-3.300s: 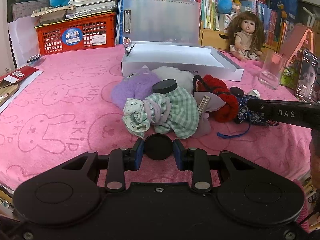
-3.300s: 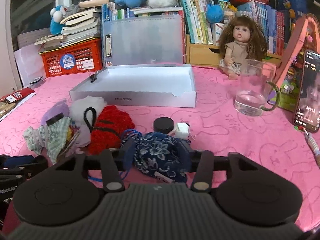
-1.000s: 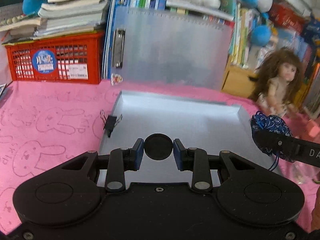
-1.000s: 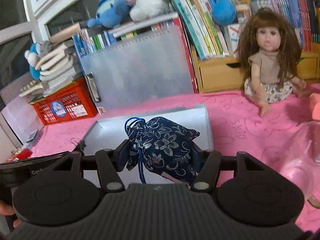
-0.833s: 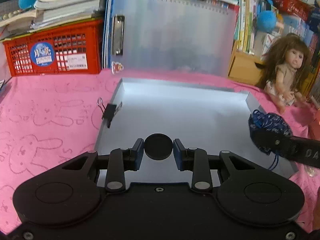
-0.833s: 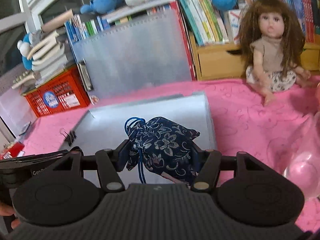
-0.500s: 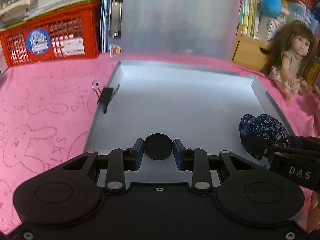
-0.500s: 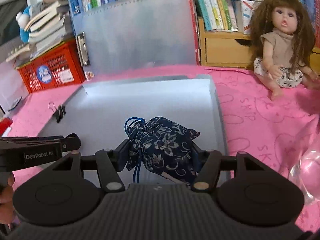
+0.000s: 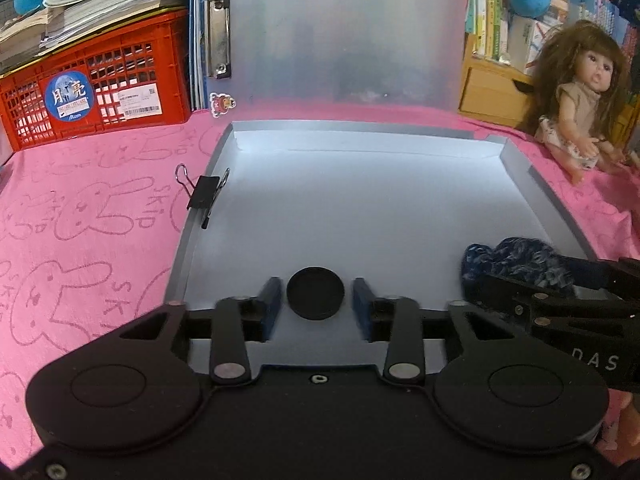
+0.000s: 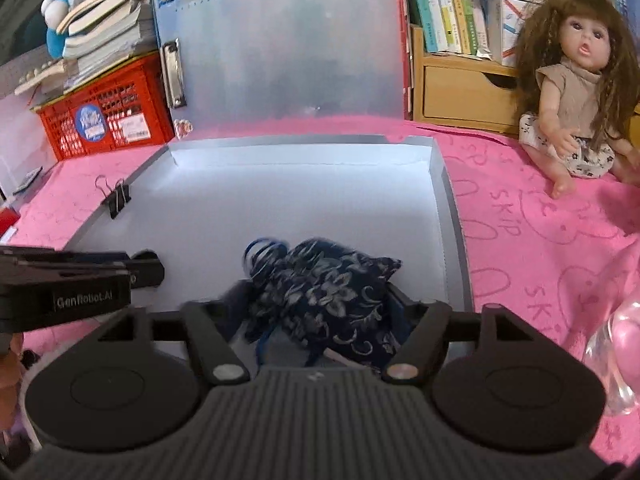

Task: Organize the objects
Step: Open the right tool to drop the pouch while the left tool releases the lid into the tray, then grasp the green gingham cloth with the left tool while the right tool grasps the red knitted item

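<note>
A shallow silver box (image 9: 360, 216) lies on the pink cloth; it also shows in the right wrist view (image 10: 280, 200). My left gripper (image 9: 316, 300) is open over the box's near left part. A black round cap (image 9: 315, 293) sits between its spread fingers, free of both pads. My right gripper (image 10: 320, 304) is over the box's near right part with its jaws spread. A dark blue floral drawstring pouch (image 10: 328, 292) lies between them, blurred, and shows in the left wrist view (image 9: 516, 264) too.
A black binder clip (image 9: 204, 196) grips the box's left wall. A doll (image 10: 576, 92) sits at the right. A red crate (image 9: 92, 96) and a translucent clipboard case (image 9: 336, 36) stand behind the box. A glass (image 10: 616, 352) is at the right edge.
Both grippers came down over the box and opened. The cap and the pouch have come free of the pads; the pouch is blurred with motion.
</note>
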The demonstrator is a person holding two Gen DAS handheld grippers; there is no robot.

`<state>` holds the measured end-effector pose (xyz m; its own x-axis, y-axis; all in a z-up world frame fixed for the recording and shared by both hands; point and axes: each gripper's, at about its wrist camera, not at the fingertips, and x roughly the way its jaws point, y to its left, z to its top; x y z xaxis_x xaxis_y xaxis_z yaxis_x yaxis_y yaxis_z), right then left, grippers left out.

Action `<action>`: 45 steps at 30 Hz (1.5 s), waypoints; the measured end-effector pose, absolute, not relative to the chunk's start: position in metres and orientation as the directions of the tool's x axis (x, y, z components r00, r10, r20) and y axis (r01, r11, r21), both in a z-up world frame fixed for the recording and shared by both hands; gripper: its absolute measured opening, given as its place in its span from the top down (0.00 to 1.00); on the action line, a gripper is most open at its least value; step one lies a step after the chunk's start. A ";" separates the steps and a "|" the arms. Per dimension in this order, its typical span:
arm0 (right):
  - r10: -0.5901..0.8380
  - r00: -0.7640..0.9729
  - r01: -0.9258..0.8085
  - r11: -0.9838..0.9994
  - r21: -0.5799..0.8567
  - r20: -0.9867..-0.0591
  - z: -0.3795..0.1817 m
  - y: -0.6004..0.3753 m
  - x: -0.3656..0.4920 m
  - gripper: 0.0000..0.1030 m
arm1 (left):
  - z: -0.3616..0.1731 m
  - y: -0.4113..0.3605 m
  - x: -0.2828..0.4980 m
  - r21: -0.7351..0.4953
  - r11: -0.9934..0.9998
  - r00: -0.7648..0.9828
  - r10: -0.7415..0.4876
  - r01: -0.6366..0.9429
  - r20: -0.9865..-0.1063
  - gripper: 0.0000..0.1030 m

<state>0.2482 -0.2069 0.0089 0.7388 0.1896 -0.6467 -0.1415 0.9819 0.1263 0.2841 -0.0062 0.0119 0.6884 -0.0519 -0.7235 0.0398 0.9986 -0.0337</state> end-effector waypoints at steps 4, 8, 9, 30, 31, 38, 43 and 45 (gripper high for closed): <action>0.188 0.766 -0.140 0.982 0.125 -0.614 0.018 -0.209 0.240 0.14 | 0.027 -0.006 0.272 -0.022 0.998 0.725 -0.052 0.050 -0.687 0.44; 0.191 0.791 -0.155 0.982 0.112 -0.581 0.034 -0.211 0.228 0.13 | 0.045 -0.003 0.255 -0.027 0.997 0.752 -0.071 0.071 -0.655 0.32; 0.196 0.796 -0.160 0.981 0.113 -0.573 0.038 -0.213 0.223 0.13 | 0.050 -0.003 0.250 -0.025 0.997 0.758 -0.075 0.077 -0.648 0.29; 0.383 0.763 -0.364 0.920 0.144 -0.520 0.043 -0.223 0.112 0.11 | 0.057 0.021 0.108 -0.047 0.985 0.804 -0.163 0.166 -0.571 0.19; 0.388 0.757 -0.371 0.918 0.143 -0.525 0.041 -0.221 0.108 0.11 | 0.056 0.022 0.104 -0.045 0.985 0.805 -0.164 0.169 -0.571 0.19; 0.409 0.729 -0.393 0.907 0.153 -0.549 0.029 -0.218 0.088 0.11 | 0.046 0.026 0.068 -0.055 0.980 0.788 -0.187 0.191 -0.586 0.19; 0.418 0.718 -0.400 0.902 0.161 -0.557 0.023 -0.215 0.080 0.11 | 0.042 0.029 0.051 -0.070 0.978 0.784 -0.198 0.195 -0.589 0.25; 0.425 0.714 -0.404 0.899 0.167 -0.556 0.022 -0.213 0.078 0.12 | 0.040 0.030 0.047 -0.076 0.977 0.780 -0.204 0.198 -0.592 0.31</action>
<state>0.0783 -0.2129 0.0221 0.7143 0.4247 -0.5562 -0.4043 0.8992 0.1673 0.0468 0.0297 0.0400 0.7795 -0.2042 -0.5922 0.1981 0.9772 -0.0761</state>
